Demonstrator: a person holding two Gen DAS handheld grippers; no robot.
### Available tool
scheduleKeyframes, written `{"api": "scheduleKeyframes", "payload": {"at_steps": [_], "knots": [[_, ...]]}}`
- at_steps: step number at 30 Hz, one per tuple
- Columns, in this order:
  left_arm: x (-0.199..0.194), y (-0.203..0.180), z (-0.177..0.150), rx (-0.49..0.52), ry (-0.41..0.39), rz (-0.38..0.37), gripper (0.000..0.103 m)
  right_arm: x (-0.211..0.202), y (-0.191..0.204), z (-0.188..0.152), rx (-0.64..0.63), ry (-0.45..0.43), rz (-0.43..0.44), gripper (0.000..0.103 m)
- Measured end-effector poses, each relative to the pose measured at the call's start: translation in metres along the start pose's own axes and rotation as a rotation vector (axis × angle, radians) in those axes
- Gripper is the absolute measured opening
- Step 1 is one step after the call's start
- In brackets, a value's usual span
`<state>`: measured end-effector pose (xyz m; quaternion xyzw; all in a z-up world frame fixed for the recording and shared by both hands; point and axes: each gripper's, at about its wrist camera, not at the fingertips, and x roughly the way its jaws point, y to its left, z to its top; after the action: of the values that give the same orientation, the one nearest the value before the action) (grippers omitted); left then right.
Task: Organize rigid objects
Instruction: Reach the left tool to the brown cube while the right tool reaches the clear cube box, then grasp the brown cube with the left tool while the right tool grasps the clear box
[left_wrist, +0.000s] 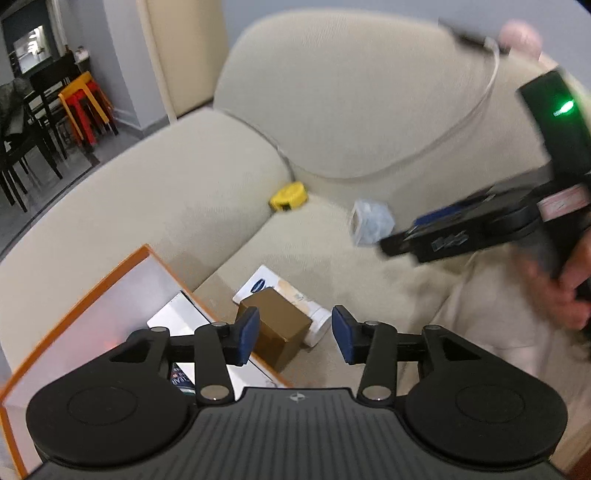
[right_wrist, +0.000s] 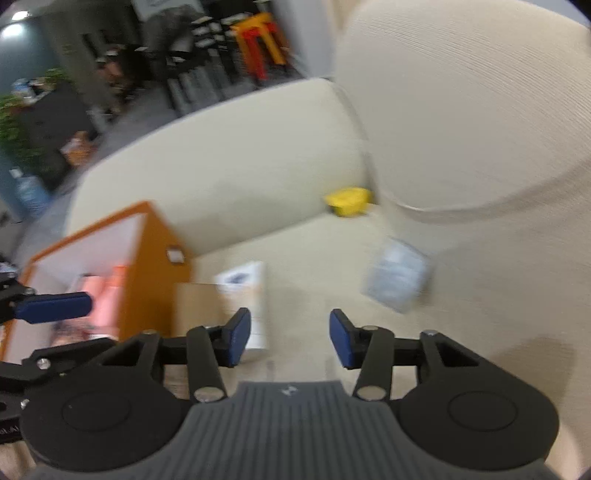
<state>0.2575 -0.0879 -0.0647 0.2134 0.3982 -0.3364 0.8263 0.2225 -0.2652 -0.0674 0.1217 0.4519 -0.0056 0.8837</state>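
Both hand-held grippers, left (left_wrist: 294, 334) & right (right_wrist: 290, 338), jaws apart w/ nothing between; brown box (left_wrist: 279, 328) just ahead of left, upright beside orange bin (left_wrist: 79, 295) on sofa seat (left_wrist: 332, 258).

Soft indoor light, heavy motion blur

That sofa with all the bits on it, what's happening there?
A person is tidying loose items off a beige sofa into an orange-edged box, using a hand-held gripper in each hand. Right now neither holds anything: the left gripper and the right gripper both hang open over the seat. Still lying on the cushion are a brown carton, a white box behind it, a clear plastic packet, and a yellow tape measure back in the corner.
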Motion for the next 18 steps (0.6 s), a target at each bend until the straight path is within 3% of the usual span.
{"api": "scheduleKeyframes", "payload": {"at_steps": [3,6,9,11,14,18], "knots": [[0.024,-0.007,0.011,0.069,0.087,0.021,0.059,0.003,-0.027,0.001,0.037,0.022,-0.024,0.054],[0.045,-0.010,0.017,0.186,0.164,0.021,0.072,0.013,-0.053,0.007,0.135,0.104,0.013,0.068],[0.063,-0.015,0.018,0.329,0.231,0.021,0.076,0.025,-0.071,0.011,0.233,0.168,0.017,0.068],[0.071,-0.018,0.017,0.408,0.261,0.037,0.077,0.029,-0.083,0.013,0.339,0.162,-0.003,0.071],[0.086,-0.017,0.021,0.449,0.309,0.027,0.077,0.037,-0.095,0.017,0.485,0.139,0.027,0.077],[0.099,-0.014,0.026,0.465,0.347,0.007,0.080,0.060,-0.095,0.018,0.560,0.140,0.013,0.077]]}}
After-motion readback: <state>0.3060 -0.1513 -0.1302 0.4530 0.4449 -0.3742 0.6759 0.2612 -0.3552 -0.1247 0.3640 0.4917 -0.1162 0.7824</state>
